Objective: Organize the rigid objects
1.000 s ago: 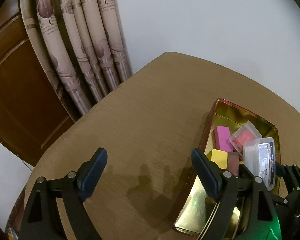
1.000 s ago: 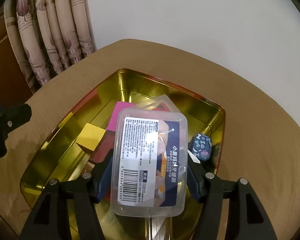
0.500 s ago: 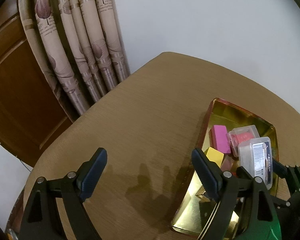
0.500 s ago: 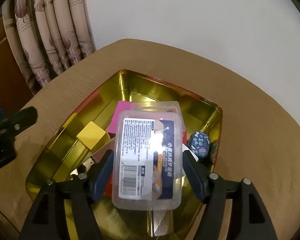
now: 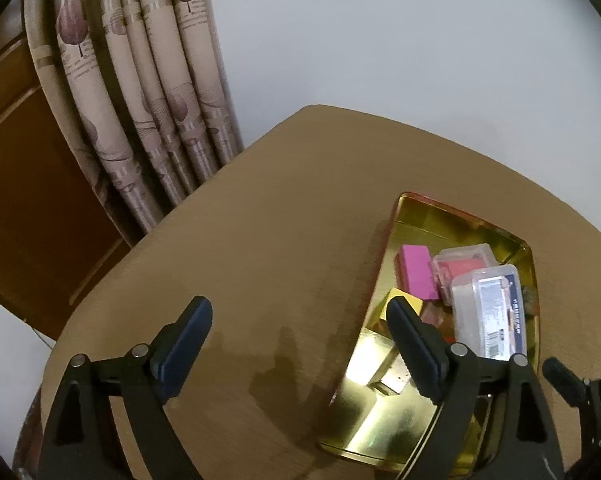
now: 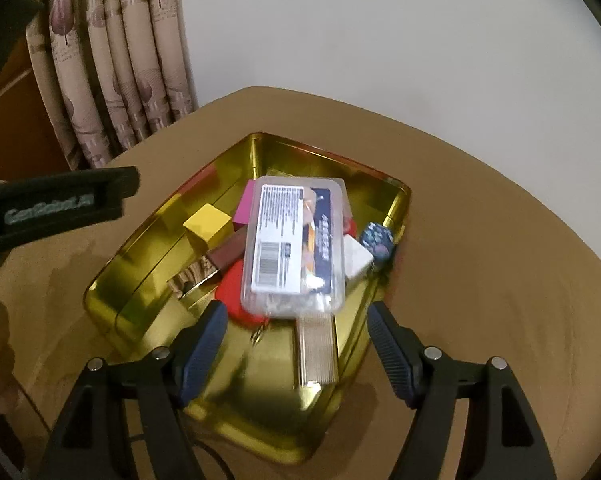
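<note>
A gold metal tray (image 6: 132, 264) sits on the round brown table (image 6: 480, 280); it also shows at the right of the left wrist view (image 5: 380, 420). In it a clear plastic box (image 6: 296, 240) with a barcode label lies on top of a pink block (image 6: 246, 208), a yellow block (image 6: 208, 226), a brown block, red pieces, a white piece and a blue patterned item (image 6: 376, 240). My right gripper (image 6: 296, 332) is open and empty, just short of the box. My left gripper (image 5: 296, 328) is open and empty over bare table, left of the tray.
A patterned beige curtain (image 5: 140, 92) and a brown wooden door (image 5: 24, 200) stand behind the table at the left. A white wall runs behind. A flat metal comb-like piece (image 6: 316, 352) lies in the tray's near end.
My right gripper has let go of the clear box, opened and pulled back; the box now rests in the tray. The left gripper has drawn back slightly.
</note>
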`<state>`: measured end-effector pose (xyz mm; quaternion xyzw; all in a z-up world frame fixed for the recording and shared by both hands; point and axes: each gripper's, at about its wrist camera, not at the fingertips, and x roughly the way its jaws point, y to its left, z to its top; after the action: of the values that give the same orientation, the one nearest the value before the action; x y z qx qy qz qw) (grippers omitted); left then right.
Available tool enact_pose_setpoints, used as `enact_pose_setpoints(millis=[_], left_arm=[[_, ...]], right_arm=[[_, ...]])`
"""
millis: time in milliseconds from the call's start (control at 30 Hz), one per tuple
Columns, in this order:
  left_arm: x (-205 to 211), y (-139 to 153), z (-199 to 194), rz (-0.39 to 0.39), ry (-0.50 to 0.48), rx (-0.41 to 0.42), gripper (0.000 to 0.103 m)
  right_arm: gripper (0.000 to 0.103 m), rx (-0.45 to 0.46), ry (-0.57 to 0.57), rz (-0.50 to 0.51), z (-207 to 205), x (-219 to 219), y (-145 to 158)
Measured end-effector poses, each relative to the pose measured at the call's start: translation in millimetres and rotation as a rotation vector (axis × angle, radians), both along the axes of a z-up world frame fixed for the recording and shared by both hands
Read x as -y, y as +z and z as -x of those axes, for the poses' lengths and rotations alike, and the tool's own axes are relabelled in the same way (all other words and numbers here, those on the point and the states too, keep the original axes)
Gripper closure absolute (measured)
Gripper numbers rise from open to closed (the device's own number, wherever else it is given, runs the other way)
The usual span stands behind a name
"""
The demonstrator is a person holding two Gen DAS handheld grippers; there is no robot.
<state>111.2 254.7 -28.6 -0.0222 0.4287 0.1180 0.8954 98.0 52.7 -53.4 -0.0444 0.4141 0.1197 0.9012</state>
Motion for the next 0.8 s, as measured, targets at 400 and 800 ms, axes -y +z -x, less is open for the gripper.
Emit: enact_pose_setpoints(millis=[400, 800], left_arm=[[25, 4, 9, -0.013, -0.071, -0.005, 0.013], [25, 3, 9, -0.008, -0.067, -0.013, 0.011]], right_arm=[[0.027, 0.005, -0.045, -0.008, 19, 10, 8], [0.027, -0.017, -0.034, -0.009, 19, 9, 1]])
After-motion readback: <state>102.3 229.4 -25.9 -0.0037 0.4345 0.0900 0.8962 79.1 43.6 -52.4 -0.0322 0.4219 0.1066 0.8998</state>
